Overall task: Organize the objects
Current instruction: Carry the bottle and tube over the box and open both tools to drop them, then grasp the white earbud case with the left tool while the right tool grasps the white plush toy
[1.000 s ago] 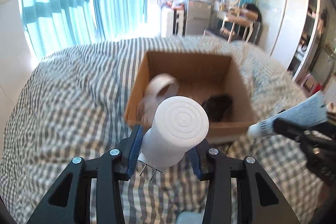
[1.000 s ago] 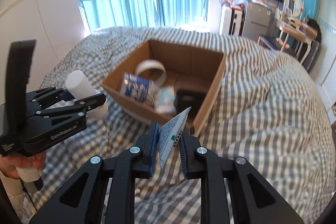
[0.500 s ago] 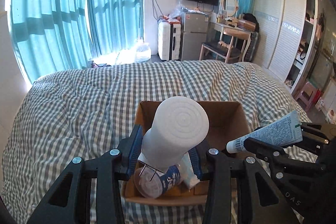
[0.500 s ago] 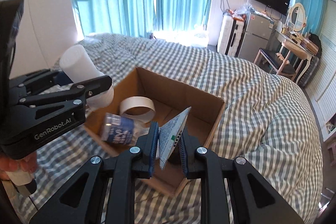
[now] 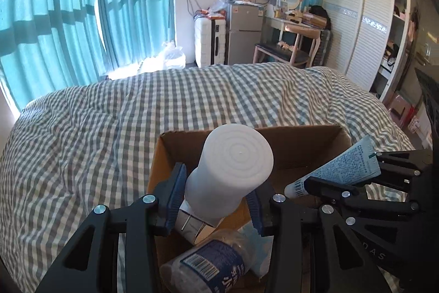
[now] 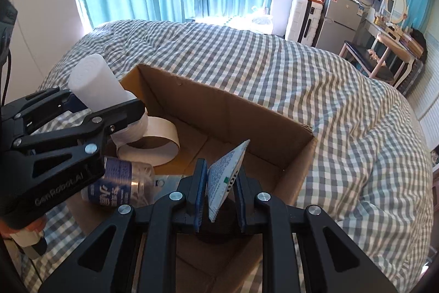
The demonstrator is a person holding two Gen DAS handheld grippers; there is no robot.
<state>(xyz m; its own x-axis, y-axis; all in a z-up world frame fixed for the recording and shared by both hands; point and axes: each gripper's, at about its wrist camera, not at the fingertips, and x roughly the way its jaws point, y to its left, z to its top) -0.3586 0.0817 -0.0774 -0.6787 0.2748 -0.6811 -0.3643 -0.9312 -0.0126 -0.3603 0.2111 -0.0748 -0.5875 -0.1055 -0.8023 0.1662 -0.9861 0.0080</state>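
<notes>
An open cardboard box point(image 5: 299, 144) point(image 6: 227, 106) sits on the checked bed. My left gripper point(image 5: 216, 199) is shut on a white plug-in night light point(image 5: 233, 169) with metal prongs, held over the box's left side; it also shows in the right wrist view point(image 6: 96, 84). My right gripper point(image 6: 219, 197) is shut on a white and blue tube point(image 6: 226, 177), held over the box's near right part; the tube also shows in the left wrist view point(image 5: 340, 169). Inside the box lie a plastic bottle with a blue label point(image 6: 120, 187), a white tape roll point(image 6: 156, 139) and a dark object mostly hidden under my right gripper.
The grey and white checked duvet point(image 5: 109, 128) spreads around the box. Behind the bed are teal curtains point(image 5: 82, 18), a white suitcase point(image 5: 210, 41), a small fridge point(image 5: 244, 32), a dressing table with chair point(image 5: 290, 45) and a wardrobe point(image 5: 365, 26).
Both grippers have moved forward and down over the box with their objects still held. The box now fills the lower part of both views.
</notes>
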